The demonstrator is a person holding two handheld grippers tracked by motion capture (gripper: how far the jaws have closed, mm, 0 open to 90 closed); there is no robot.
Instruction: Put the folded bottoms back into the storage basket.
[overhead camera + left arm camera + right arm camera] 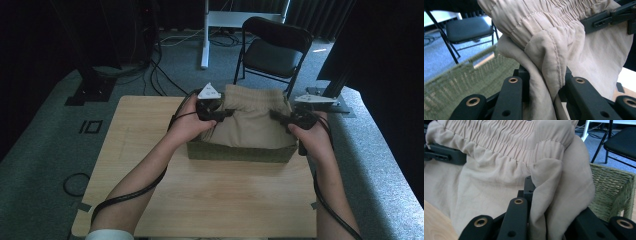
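Two grippers hold beige elastic-waist trousers [250, 125] at centre frame over a green woven basket [240, 151] on the table [200, 195]: left gripper [223, 114] and right gripper [278, 115] each clamp the waistband. Likely lifting or lowering; next, keep both sides level.

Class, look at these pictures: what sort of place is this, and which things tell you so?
Probably a lab or studio set up for recording: dark curtains, loose cables on grey carpet, a folding chair and one bare wooden table.
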